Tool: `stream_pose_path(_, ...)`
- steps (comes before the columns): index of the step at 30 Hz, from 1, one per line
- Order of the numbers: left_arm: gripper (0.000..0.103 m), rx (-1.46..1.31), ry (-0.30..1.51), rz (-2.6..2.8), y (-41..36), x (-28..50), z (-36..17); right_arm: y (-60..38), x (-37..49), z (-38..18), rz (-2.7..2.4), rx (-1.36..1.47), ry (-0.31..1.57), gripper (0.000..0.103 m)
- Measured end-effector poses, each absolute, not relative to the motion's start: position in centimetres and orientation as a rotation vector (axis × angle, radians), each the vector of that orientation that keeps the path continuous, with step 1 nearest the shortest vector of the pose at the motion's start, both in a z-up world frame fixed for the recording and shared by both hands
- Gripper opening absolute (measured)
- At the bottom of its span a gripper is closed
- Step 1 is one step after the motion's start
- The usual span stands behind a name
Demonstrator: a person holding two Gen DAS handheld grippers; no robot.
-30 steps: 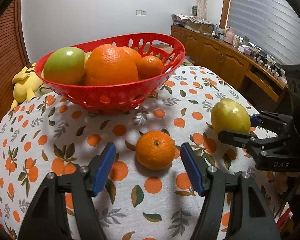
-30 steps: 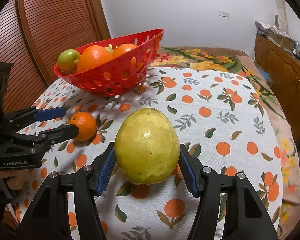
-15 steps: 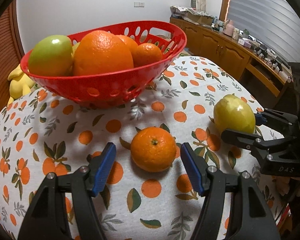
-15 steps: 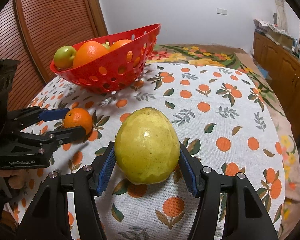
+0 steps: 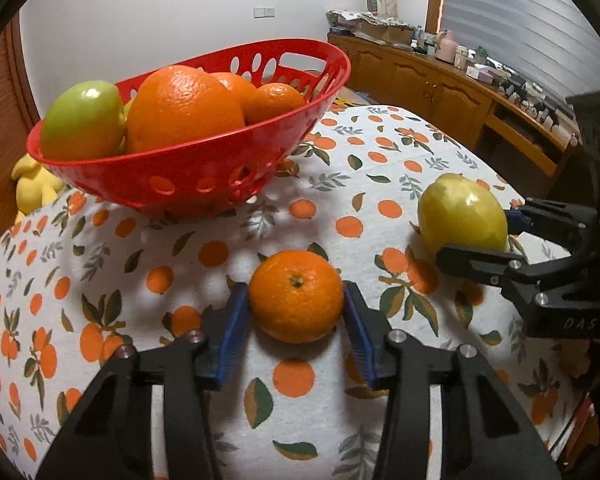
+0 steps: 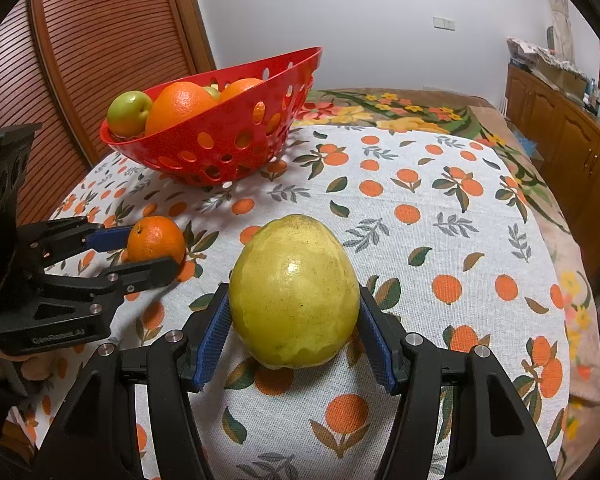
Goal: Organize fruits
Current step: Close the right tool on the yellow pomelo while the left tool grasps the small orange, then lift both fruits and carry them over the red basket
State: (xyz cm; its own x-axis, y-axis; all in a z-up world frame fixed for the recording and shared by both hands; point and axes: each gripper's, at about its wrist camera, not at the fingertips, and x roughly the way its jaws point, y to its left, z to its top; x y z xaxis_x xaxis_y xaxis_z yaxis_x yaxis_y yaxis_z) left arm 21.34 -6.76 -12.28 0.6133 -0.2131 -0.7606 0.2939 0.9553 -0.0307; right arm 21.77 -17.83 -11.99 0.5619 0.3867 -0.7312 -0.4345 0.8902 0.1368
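Observation:
A small mandarin (image 5: 296, 296) sits on the orange-print tablecloth (image 5: 204, 240), and my left gripper (image 5: 296, 302) is closing on it, blue pads touching both its sides. Further right stands a large yellow citrus fruit (image 6: 294, 292), gripped on both flanks by my right gripper (image 6: 294, 300). In the right wrist view the left gripper (image 6: 152, 252) and the mandarin (image 6: 156, 238) show at the left. In the left wrist view the right gripper (image 5: 476, 236) and the yellow fruit (image 5: 462, 212) show at the right. Behind them a red perforated basket (image 5: 180, 176) holds a green apple (image 5: 82, 120) and several oranges (image 5: 184, 108).
A yellow plush toy (image 5: 32, 188) lies beyond the table's left edge. Wooden cabinets (image 5: 440, 92) with clutter on top run along the right wall. A slatted wooden door (image 6: 80, 60) stands to the left, and a flowered bedspread (image 6: 400, 112) lies behind the table.
The left jaws have closed from wide apart onto the mandarin, after edging a little nearer to it. The right gripper and the yellow fruit have not moved.

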Motion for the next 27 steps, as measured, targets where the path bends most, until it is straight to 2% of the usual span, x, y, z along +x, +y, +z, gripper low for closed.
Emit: stream_pose_path(27,0.044,0.036,0.750,-0.311,-4.9,17.4,-7.6,-17.8,21.8,-12.0,0.483,-0.062,0.846,0.062)
